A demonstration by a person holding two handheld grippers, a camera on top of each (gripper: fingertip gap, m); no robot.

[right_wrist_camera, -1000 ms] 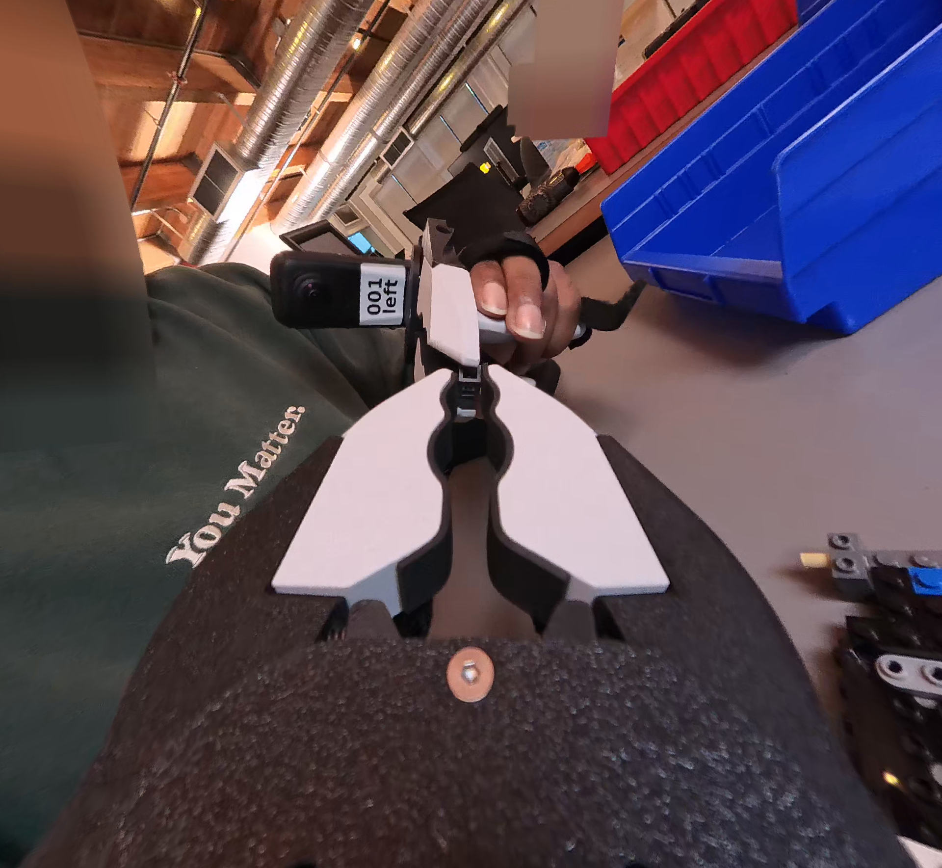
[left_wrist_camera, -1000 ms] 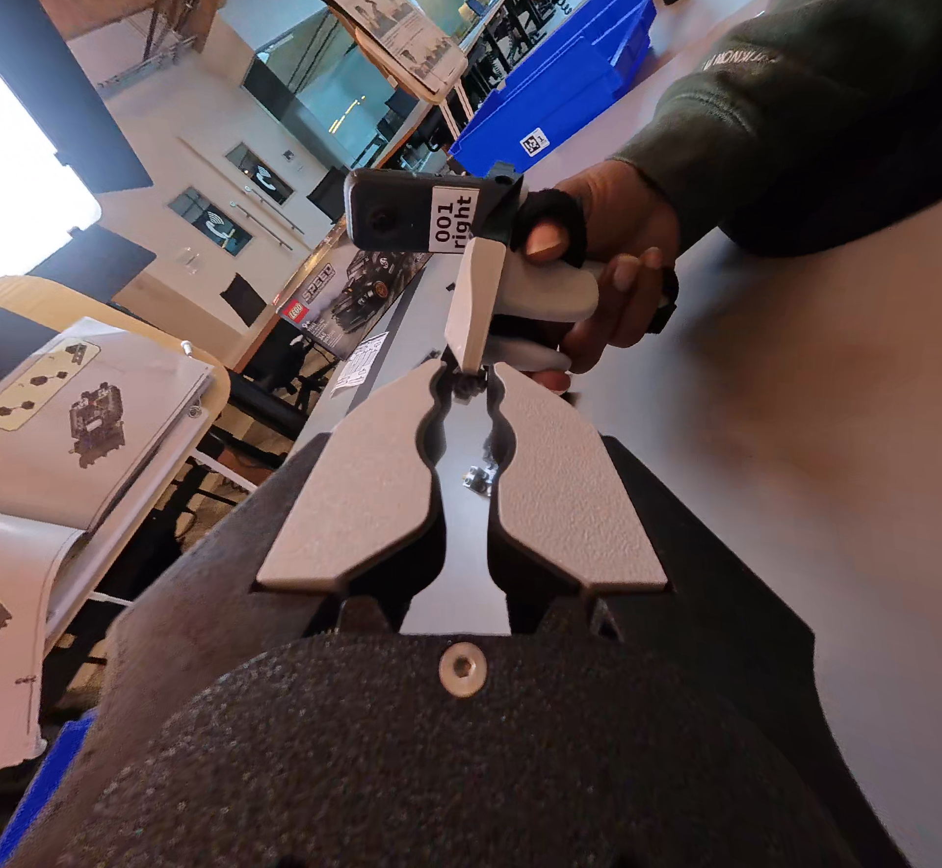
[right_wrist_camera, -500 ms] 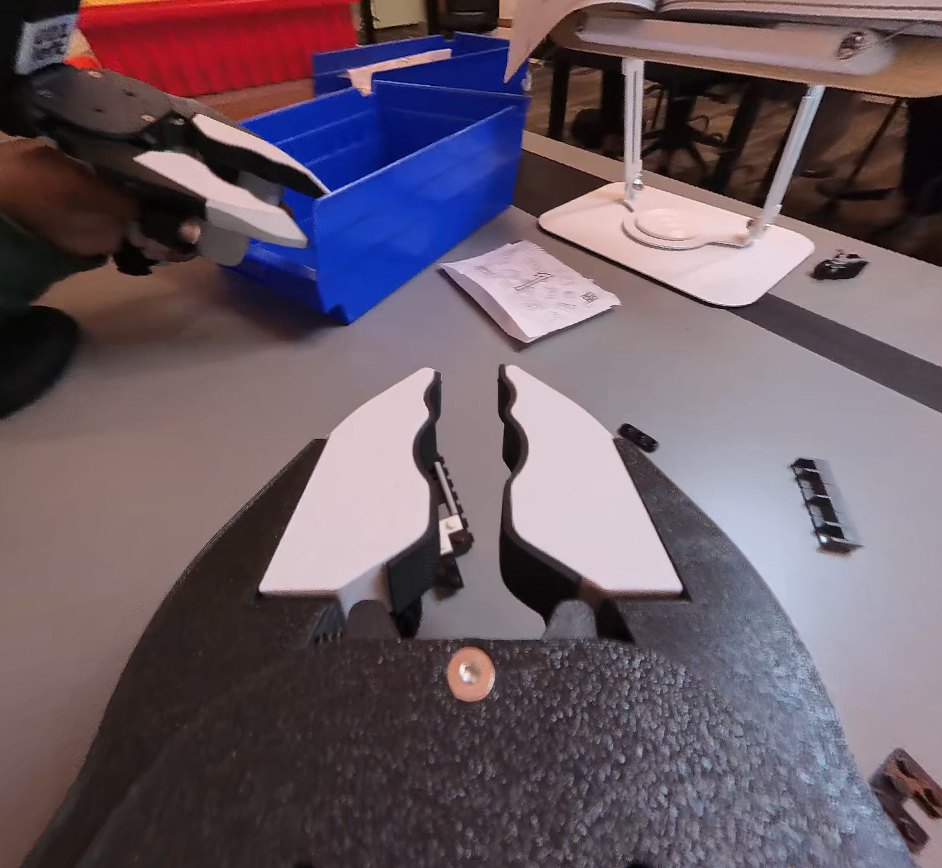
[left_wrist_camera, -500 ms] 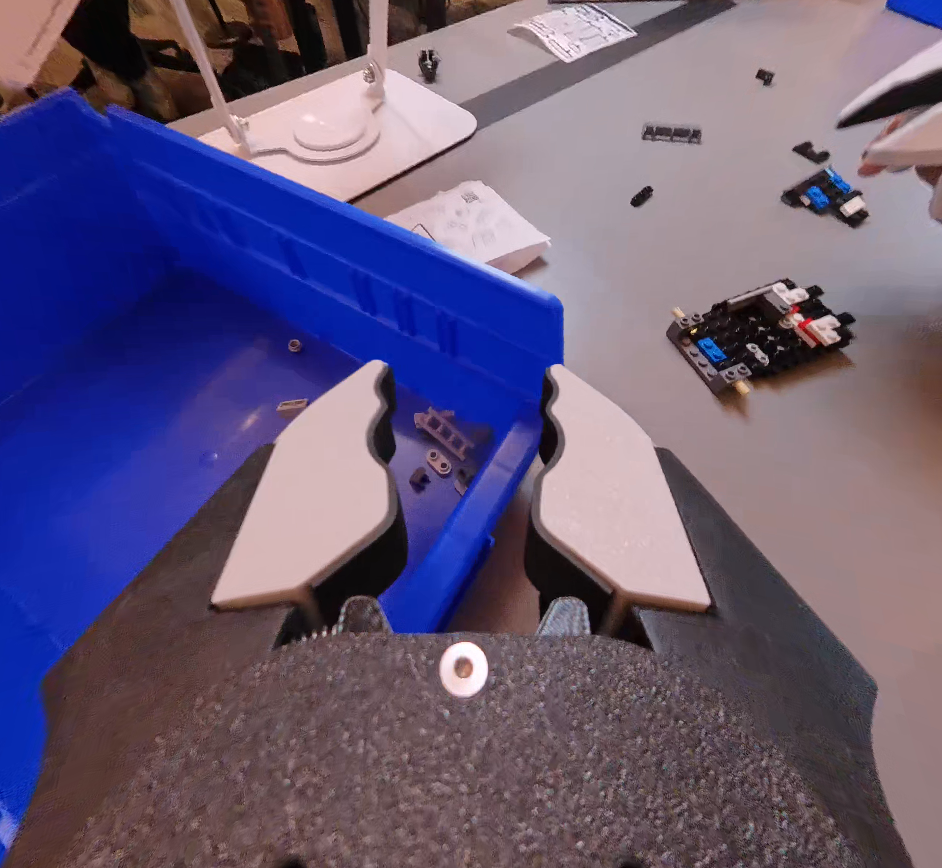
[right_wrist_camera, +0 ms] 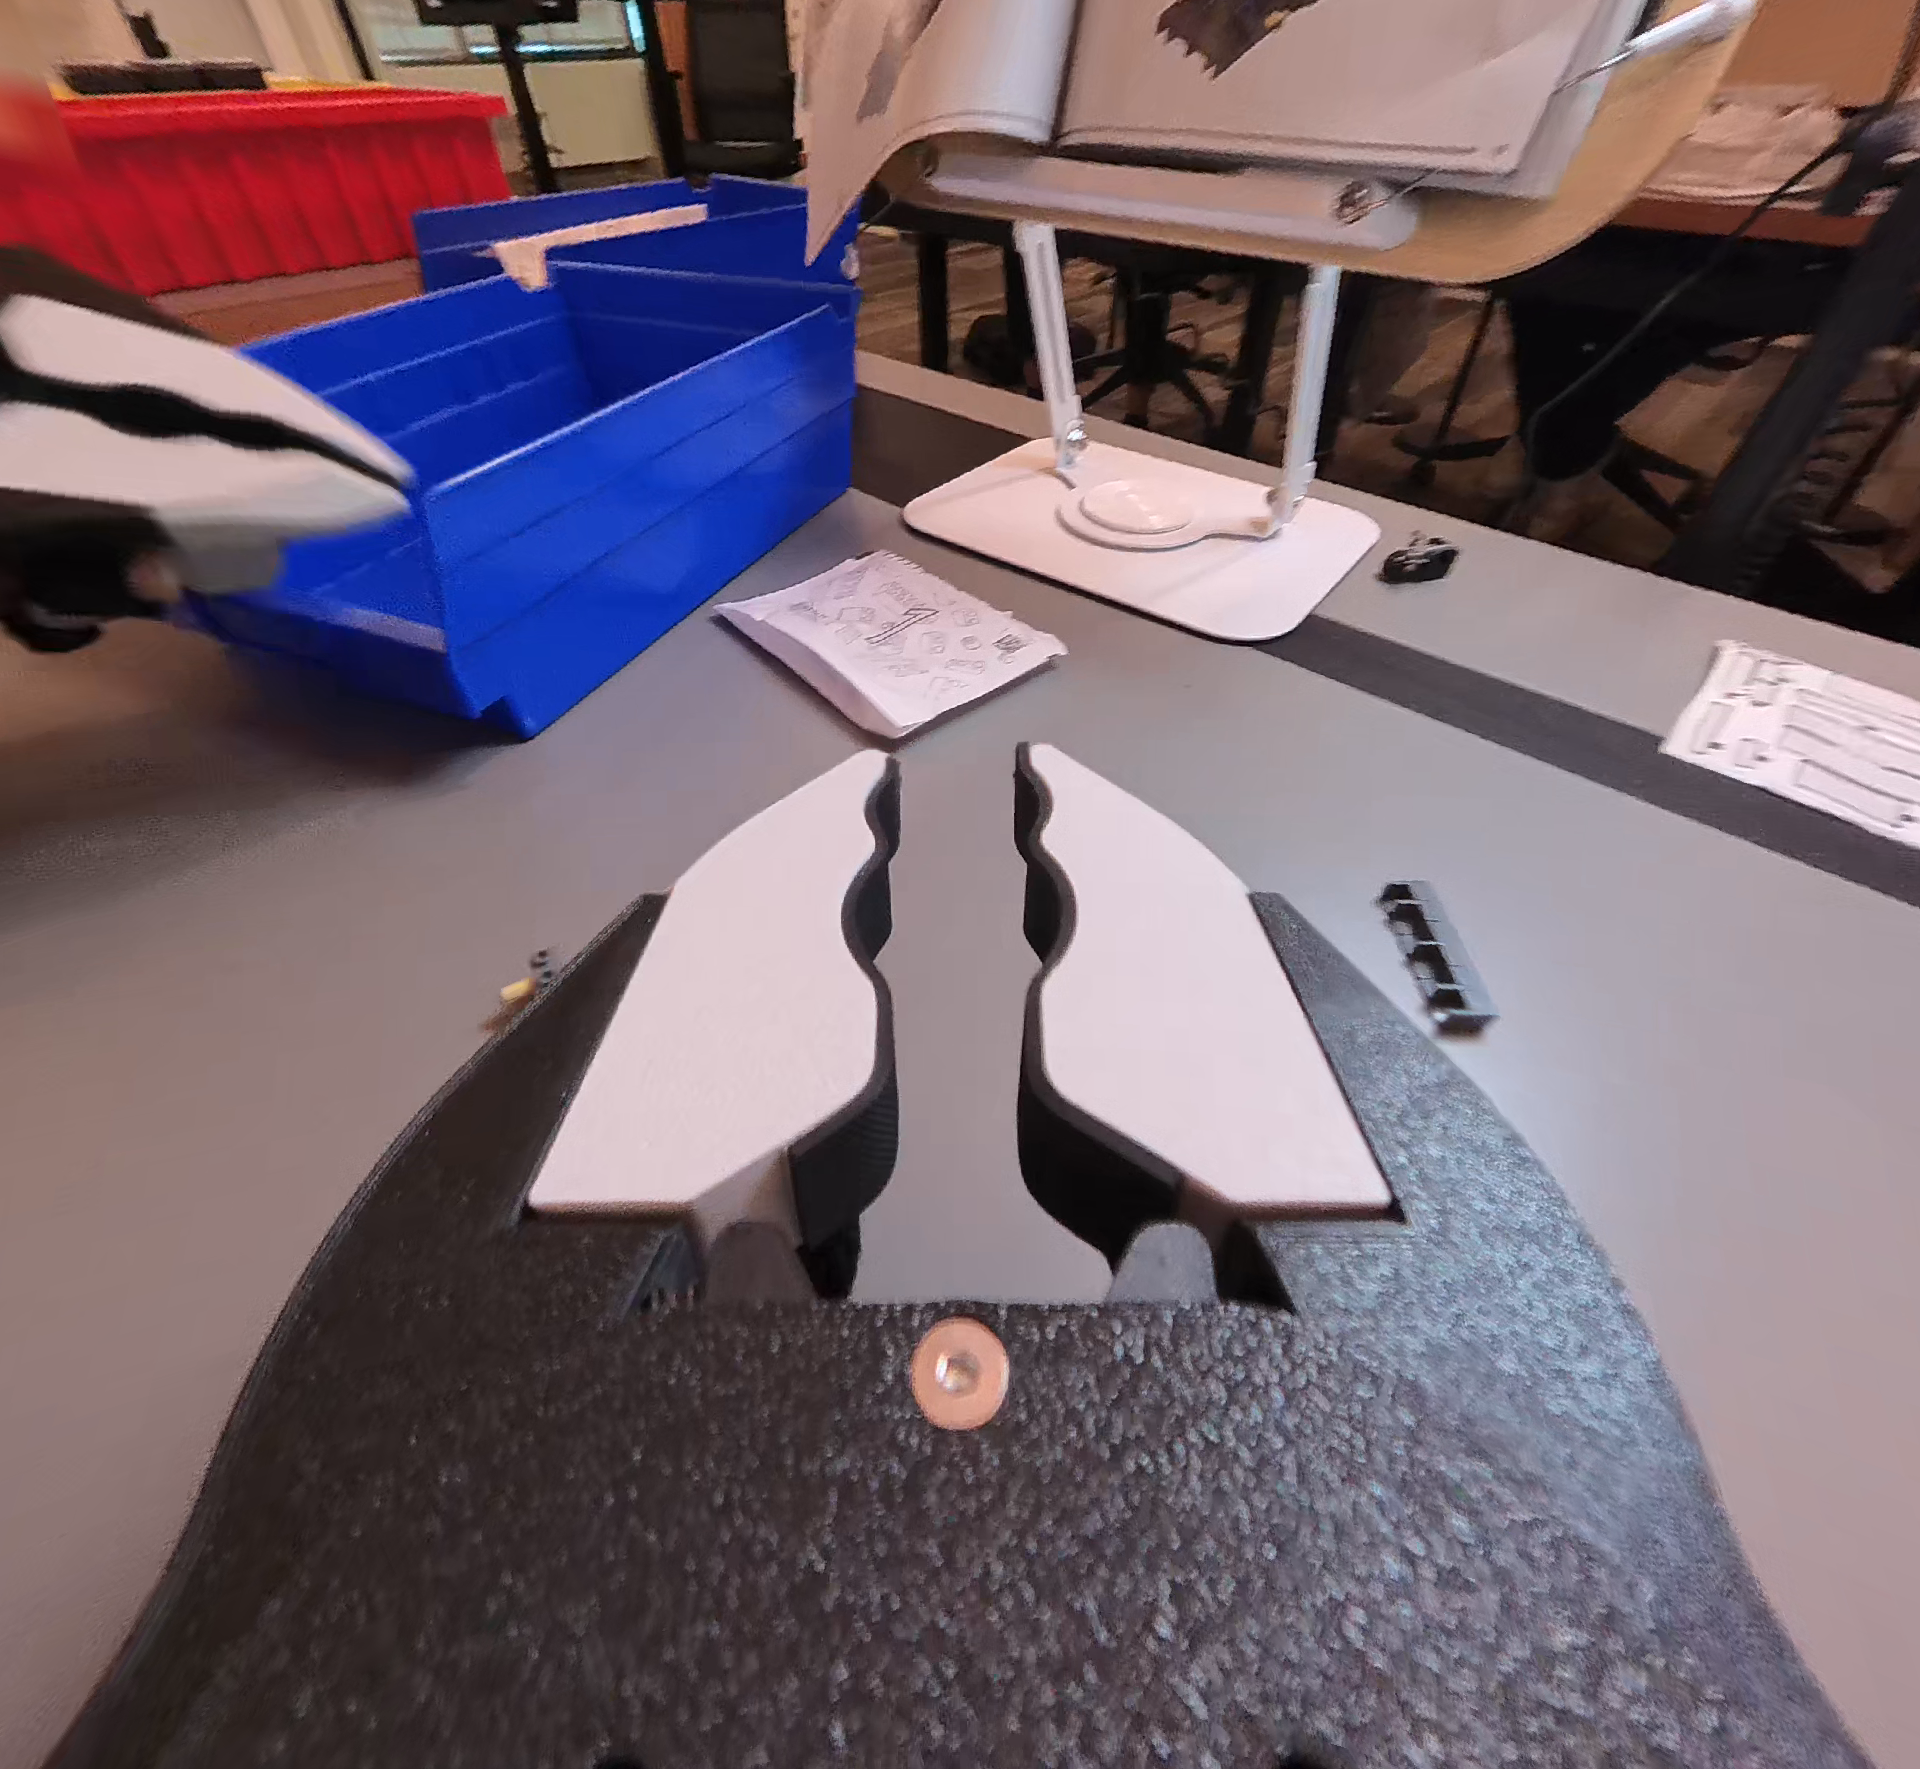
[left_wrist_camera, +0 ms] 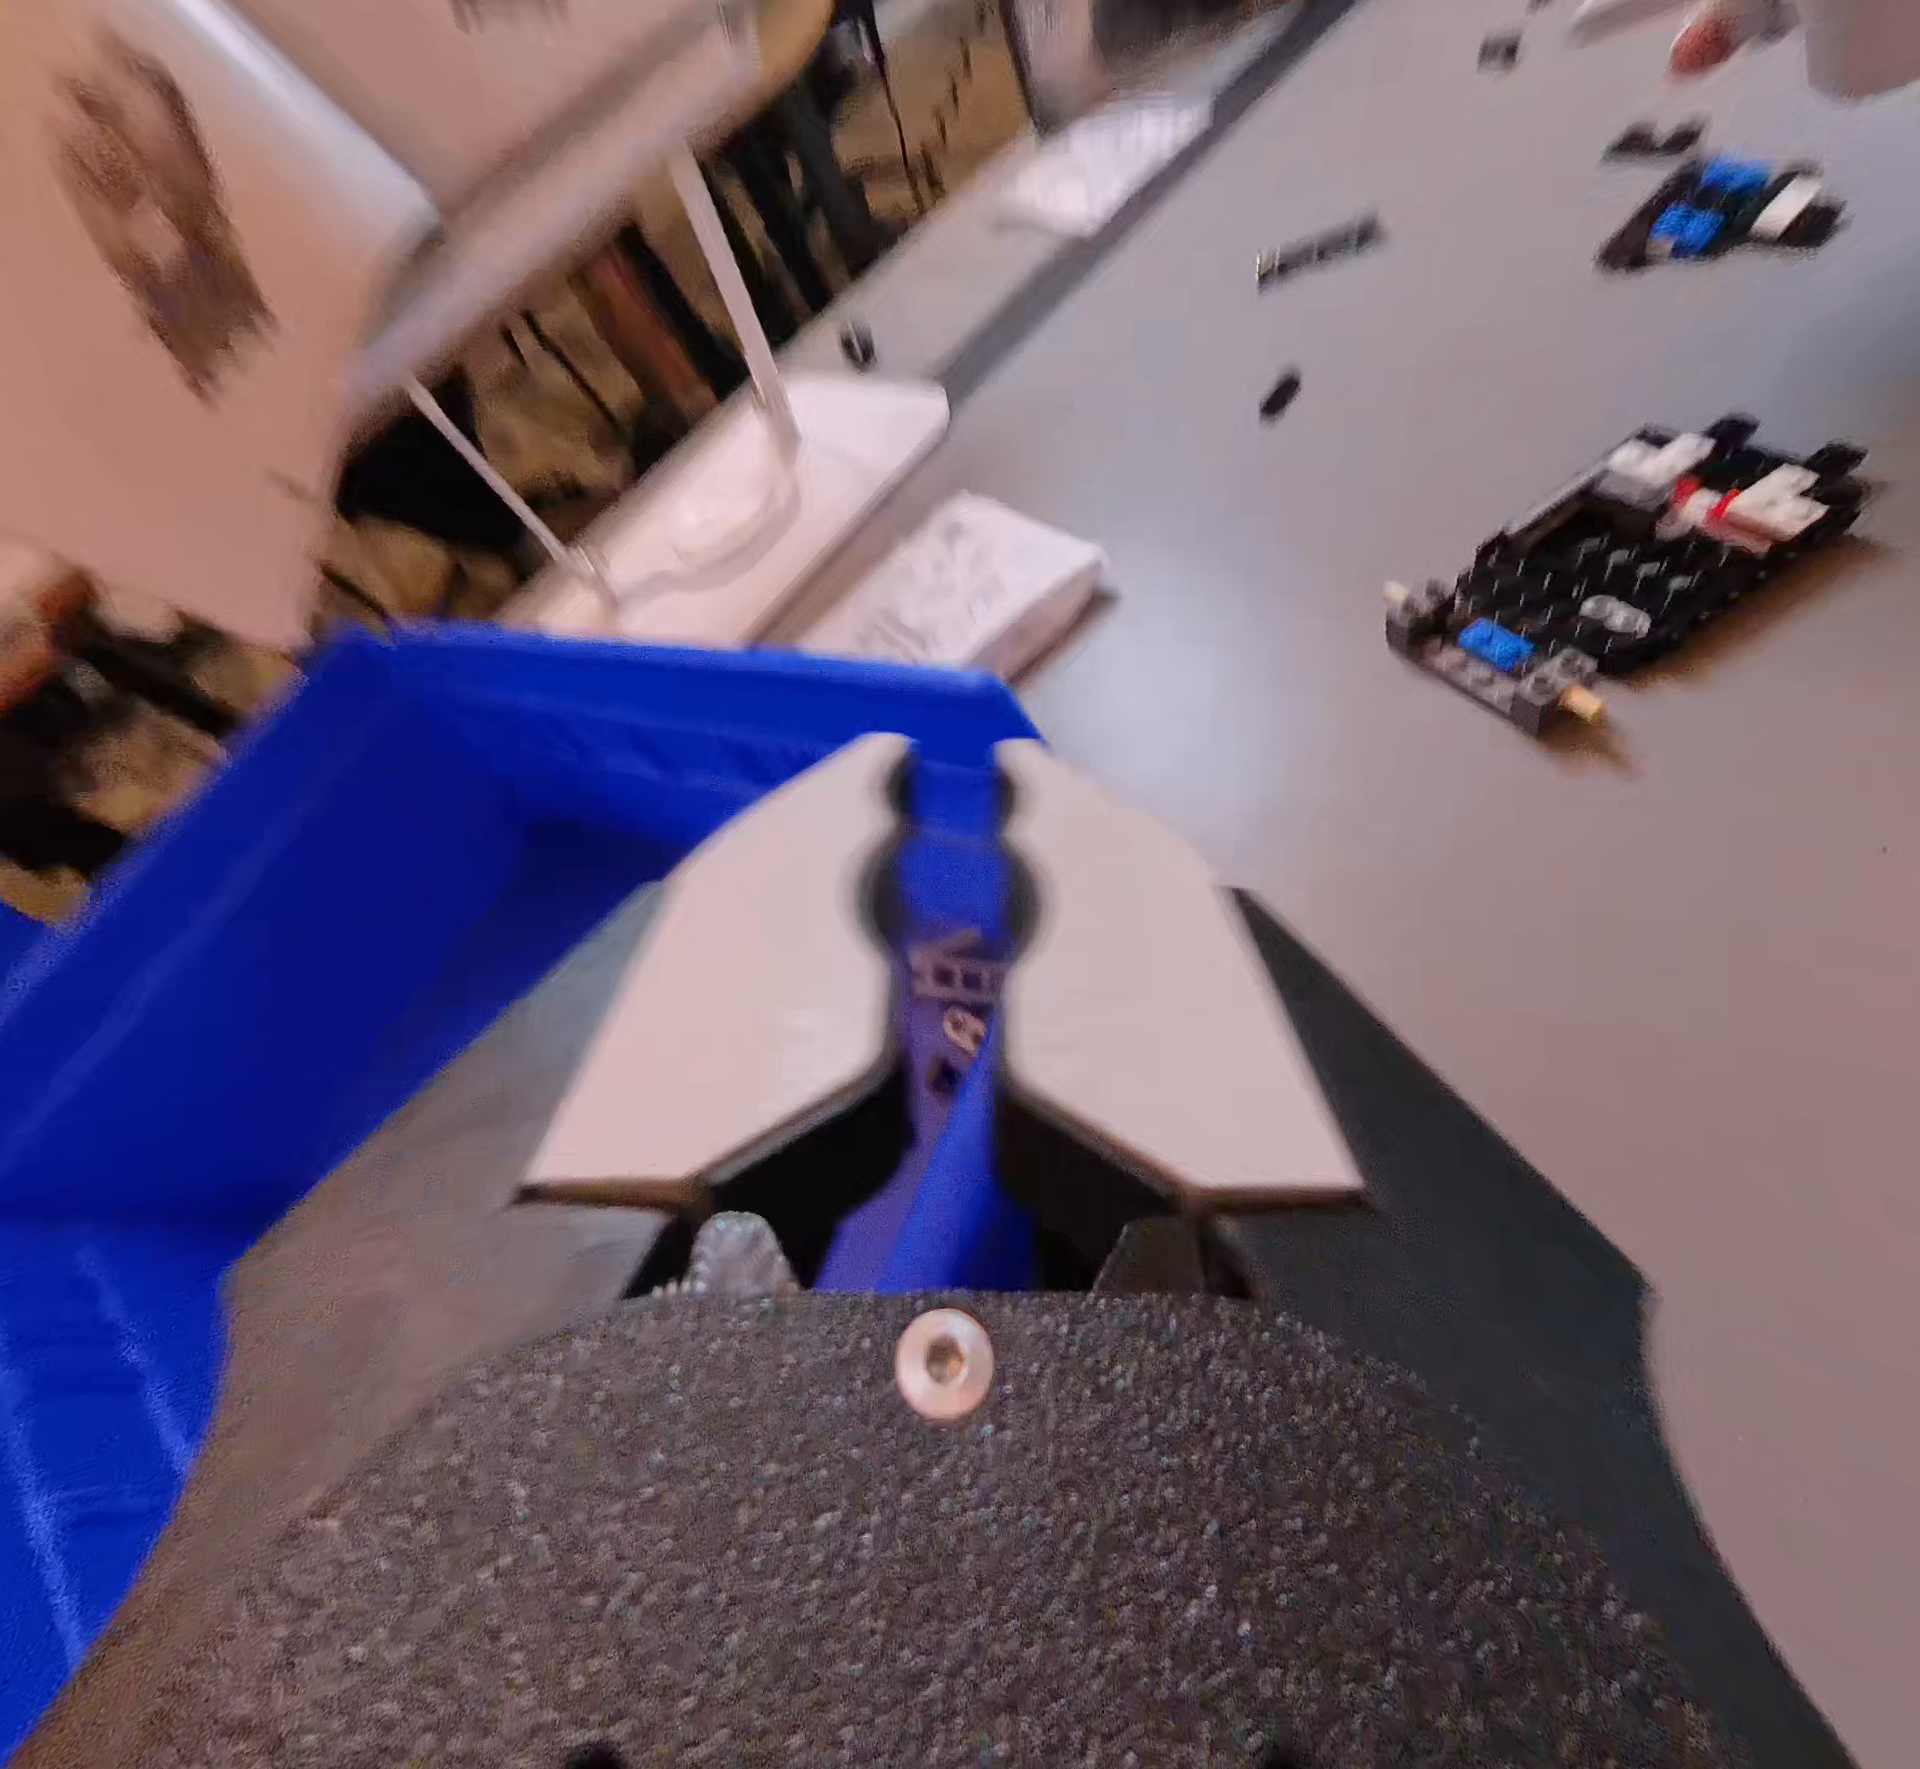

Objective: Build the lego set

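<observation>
Grey table, blue bin ahead-left of the right gripper, folded printed paper just ahead, white stand base beyond, black ribbed piece right, brick assembly ahead-right of the left gripper.

Two blue bins stand nested. One book stand, one folded leaflet, one printed sheet. Two brick assemblies.
</observation>
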